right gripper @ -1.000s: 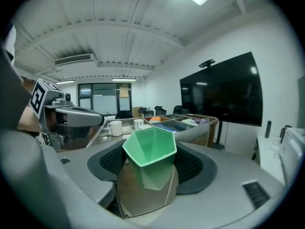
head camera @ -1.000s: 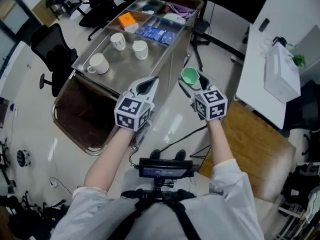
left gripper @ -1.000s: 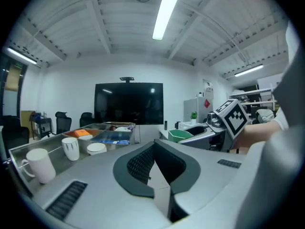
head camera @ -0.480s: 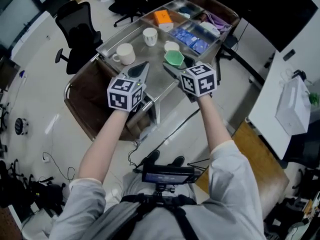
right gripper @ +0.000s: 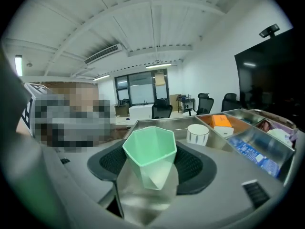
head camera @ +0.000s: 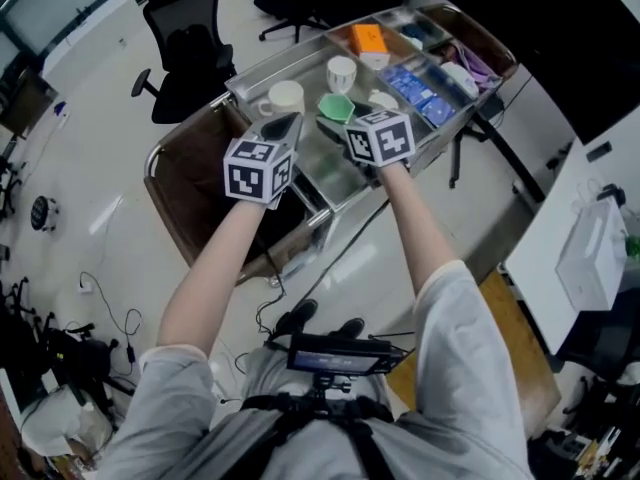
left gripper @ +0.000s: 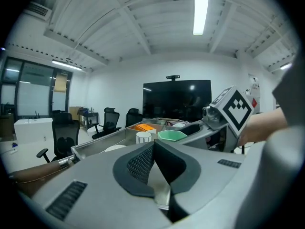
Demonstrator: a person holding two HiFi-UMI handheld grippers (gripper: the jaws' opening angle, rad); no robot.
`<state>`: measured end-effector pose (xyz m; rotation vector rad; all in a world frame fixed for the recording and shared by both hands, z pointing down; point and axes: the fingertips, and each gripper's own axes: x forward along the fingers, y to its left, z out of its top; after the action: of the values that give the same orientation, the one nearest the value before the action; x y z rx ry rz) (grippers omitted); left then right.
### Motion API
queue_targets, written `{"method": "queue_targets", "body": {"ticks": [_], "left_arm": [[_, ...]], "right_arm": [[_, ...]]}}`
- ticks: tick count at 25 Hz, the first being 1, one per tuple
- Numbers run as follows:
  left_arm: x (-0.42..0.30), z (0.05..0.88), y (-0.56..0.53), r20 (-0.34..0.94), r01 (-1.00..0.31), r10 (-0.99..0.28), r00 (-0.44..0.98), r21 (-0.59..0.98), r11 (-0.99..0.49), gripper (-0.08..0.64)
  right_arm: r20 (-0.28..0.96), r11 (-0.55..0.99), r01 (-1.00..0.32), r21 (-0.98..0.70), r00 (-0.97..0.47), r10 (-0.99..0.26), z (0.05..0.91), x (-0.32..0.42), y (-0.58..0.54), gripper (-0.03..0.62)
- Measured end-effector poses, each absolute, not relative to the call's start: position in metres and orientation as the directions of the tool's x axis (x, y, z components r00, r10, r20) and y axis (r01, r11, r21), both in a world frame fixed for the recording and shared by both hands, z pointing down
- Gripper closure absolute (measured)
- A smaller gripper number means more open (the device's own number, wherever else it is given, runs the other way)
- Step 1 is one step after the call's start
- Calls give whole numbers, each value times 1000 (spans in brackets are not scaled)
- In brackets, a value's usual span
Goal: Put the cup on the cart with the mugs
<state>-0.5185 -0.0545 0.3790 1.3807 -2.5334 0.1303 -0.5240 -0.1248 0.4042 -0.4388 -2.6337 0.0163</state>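
Observation:
A pale green faceted cup (right gripper: 151, 156) sits upright between the pads of my right gripper (right gripper: 150, 168), which is shut on it. In the head view the green cup (head camera: 336, 107) hangs over the steel cart's top tray (head camera: 262, 76), just behind its near rim. Three white mugs stand on the tray: one at the left (head camera: 285, 96), one behind (head camera: 341, 71), one to the right (head camera: 383, 99). My left gripper (head camera: 283, 128) is at the tray's near rim, left of the cup, shut and empty; its pads (left gripper: 140, 163) meet.
The cart's right compartments hold an orange box (head camera: 369, 38), blue packets (head camera: 425, 93) and other small items. A brown lower basket (head camera: 195, 183) juts out from the cart toward me. Black office chairs (head camera: 190, 38) stand to the left; a white desk (head camera: 590, 258) is on the right.
Both grippers have moved forward to the cart. The green cup, earlier over the floor beside the cart, now hangs over the tray by the mugs. The grip is unchanged.

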Motion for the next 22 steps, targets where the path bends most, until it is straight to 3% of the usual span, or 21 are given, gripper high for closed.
{"method": "queue_targets", "body": {"ticks": [22], "left_arm": [[-545, 402, -40, 271, -808, -794, -545, 82, 583, 557]], "right_arm": [[571, 934, 342, -100, -749, 335, 474, -567, -95, 273]]}}
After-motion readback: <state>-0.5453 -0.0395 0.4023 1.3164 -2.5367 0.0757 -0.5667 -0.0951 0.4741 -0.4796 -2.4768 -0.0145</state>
